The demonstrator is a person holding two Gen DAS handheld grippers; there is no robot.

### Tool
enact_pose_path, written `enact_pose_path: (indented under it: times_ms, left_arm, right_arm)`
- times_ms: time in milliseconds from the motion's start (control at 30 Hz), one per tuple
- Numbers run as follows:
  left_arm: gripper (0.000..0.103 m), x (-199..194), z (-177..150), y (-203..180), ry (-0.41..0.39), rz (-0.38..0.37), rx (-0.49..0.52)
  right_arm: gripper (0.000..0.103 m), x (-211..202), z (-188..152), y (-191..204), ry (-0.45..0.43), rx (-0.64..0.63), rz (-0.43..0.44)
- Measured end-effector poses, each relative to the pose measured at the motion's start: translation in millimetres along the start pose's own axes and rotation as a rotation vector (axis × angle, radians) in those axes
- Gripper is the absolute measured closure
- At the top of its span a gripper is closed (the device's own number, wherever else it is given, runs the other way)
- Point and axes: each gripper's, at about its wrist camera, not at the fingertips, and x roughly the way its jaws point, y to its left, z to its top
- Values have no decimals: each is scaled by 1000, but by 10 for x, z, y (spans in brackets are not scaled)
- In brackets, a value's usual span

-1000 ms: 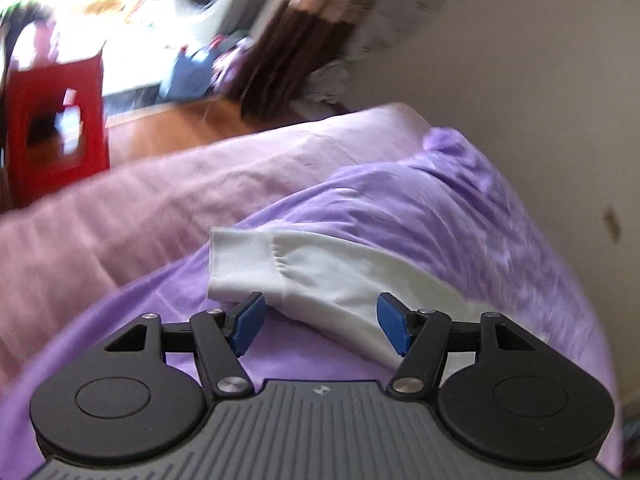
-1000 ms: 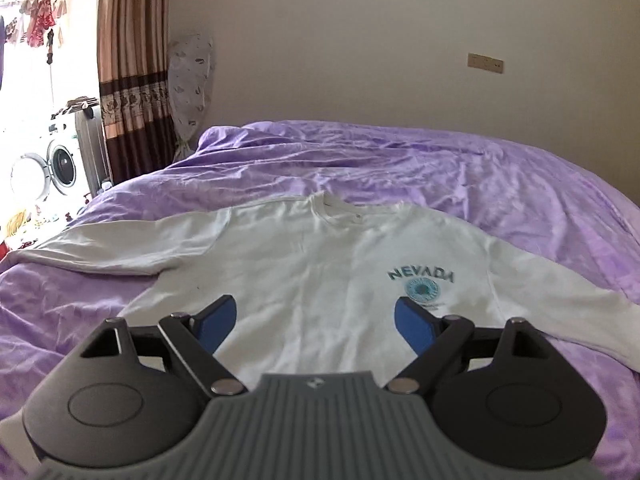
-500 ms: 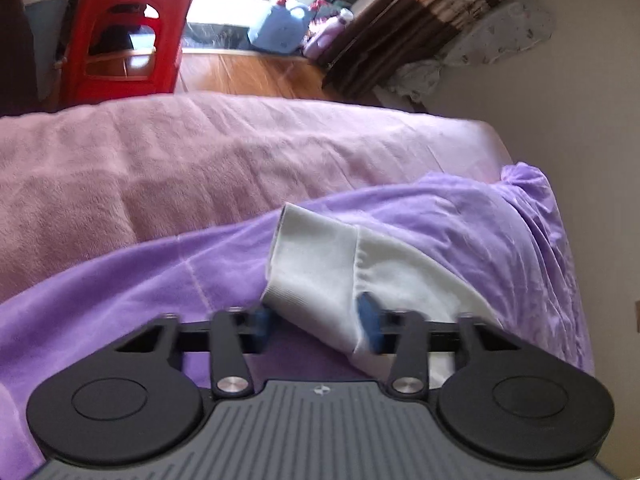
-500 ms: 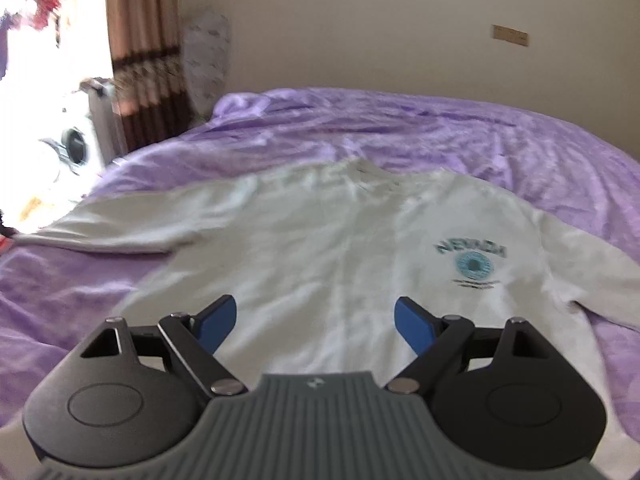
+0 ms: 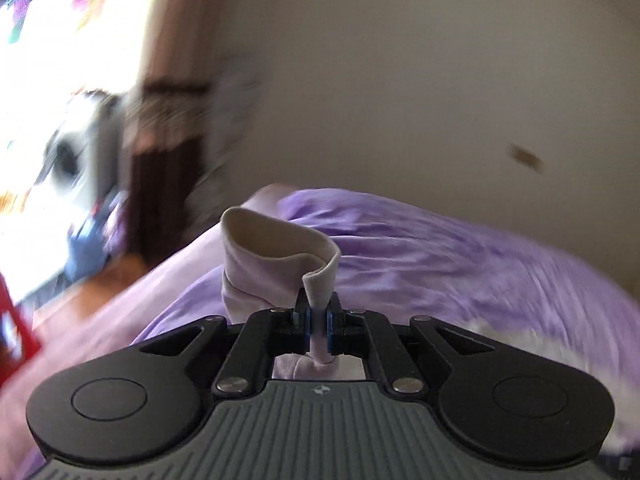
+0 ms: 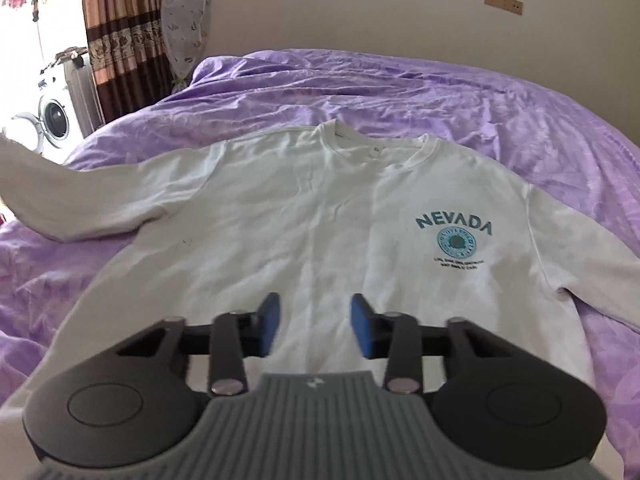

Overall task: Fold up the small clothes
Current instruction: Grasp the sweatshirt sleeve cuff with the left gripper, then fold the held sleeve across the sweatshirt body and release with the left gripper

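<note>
While your left gripper (image 5: pixel 318 330) pinches the sleeve cuff (image 5: pixel 280 258) of the white sweatshirt (image 6: pixel 320 216), its blue pads are clamped tight on the fabric and the cuff curls up just ahead of the fingers, clear of the purple bedspread (image 5: pixel 460 264). Your right gripper (image 6: pixel 316 330) hovers over the sweatshirt's lower front, jaws closing, nothing pinched between the pads, only cloth lying flat below them. Sweatshirt lies spread face up on the bedspread, NEVADA print (image 6: pixel 454 226) on the right side in the right wrist view, collar (image 6: pixel 380 148) toward the far wall. Its sleeve at the left of that view rises off the bed toward the frame edge. Farther back: brown curtain (image 6: pixel 120 28), washing machine (image 6: pixel 54 114), wall socket (image 6: pixel 503 2). Left wrist view's background is motion-blurred.
</note>
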Motion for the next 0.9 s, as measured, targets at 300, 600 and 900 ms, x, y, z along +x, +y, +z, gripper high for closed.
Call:
enact_pose_path:
  times_ms: [300,600,900]
  left_arm:
    - [97,529,-574,-1612,113,-177,284]
    - [75,1081,-1612,-1769,589,-417,222]
    - [55,918,-1251,-1461,602,-546,178]
  right_arm:
    - [85,9,83,-124,-9,24,23]
    - [82,176,-122,-305,76,120,65]
    - [71,343,-175,-283,119,194,156]
